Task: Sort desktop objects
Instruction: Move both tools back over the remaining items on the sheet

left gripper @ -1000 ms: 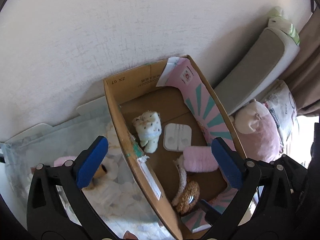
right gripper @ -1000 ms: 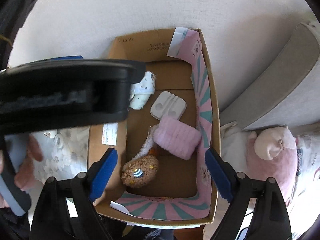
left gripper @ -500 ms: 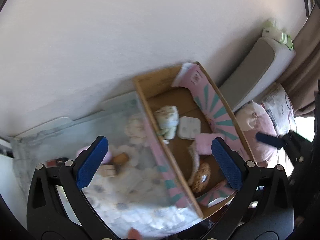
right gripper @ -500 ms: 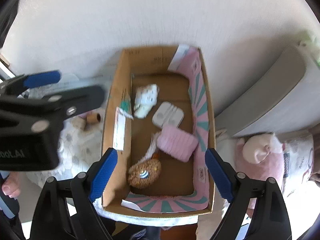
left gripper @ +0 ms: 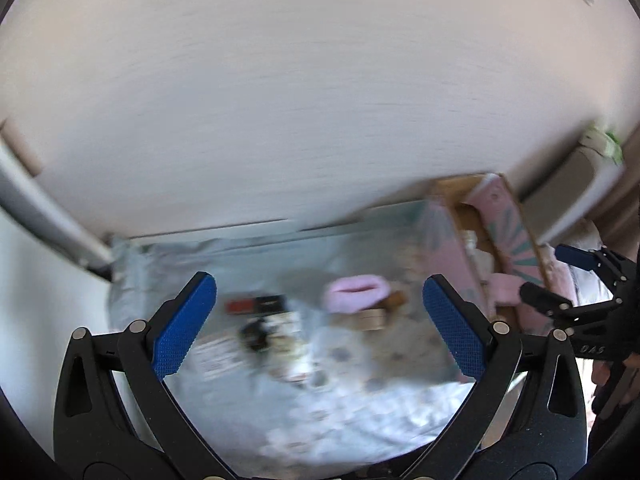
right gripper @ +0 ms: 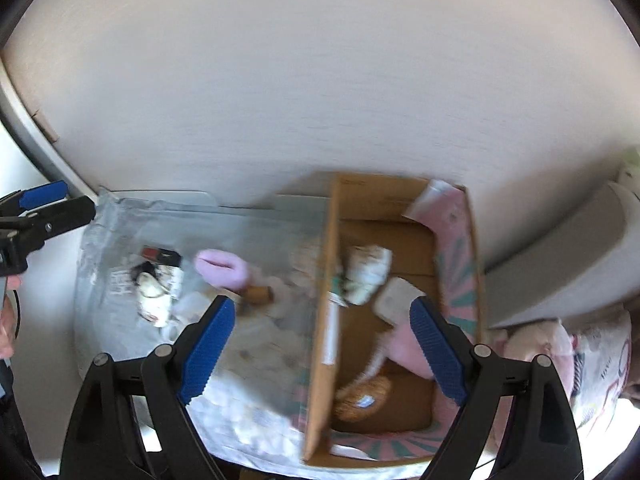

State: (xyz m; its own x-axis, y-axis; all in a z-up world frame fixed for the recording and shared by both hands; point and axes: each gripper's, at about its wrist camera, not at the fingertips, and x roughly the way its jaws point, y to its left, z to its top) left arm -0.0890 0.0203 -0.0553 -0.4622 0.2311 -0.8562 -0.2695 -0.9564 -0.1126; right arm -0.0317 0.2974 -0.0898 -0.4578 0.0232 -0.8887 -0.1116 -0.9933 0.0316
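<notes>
Blur over most of the left wrist view. Left tongs point(left gripper: 320, 328) spread wide, nothing between the blue pads. Below them: surface point(left gripper: 360, 412) under a pale floral cloth. Items on it, well apart from the box: pink fluffy item point(left gripper: 356, 294) near centre; brown roll point(left gripper: 396, 299) just beside it on its right; red-and-black flat item point(left gripper: 256, 304) to its left; dark-and-white clutter point(left gripper: 264, 332) below that — too smeared to identify. Cardboard box point(left gripper: 448, 256) at right edge of the surface, pink-and-teal lining inside. Right tongs point(left gripper: 560, 276) seen at far right over the box, spread, empty.

Right wrist view, sharper. Right tongs point(right gripper: 320, 348) spread wide, empty, straddling the box's near-left wall. Cardboard box point(right gripper: 324, 280) holds: white rolled cloth point(right gripper: 368, 272) against the left wall; white flat case point(right gripper: 396, 300) beside it; pink fuzzy pad point(right gripper: 404, 346) partly behind the right pad; brown furry item point(right gripper: 364, 398) w/ a small blue-white mark, toward the near end. Left of the box, on the cloth-covered surface point(right gripper: 256, 364): pink fluffy item point(right gripper: 222, 266), brown roll point(right gripper: 258, 294) touching or just below it, red-and-black flat item point(right gripper: 160, 255), white crumpled clutter point(right gripper: 154, 300). Left tongs point(right gripper: 44, 204) at far left edge, spread, empty. Grey cushion point(right gripper: 560, 264) and pink plush point(right gripper: 536, 344) to the right, off the surface.
</notes>
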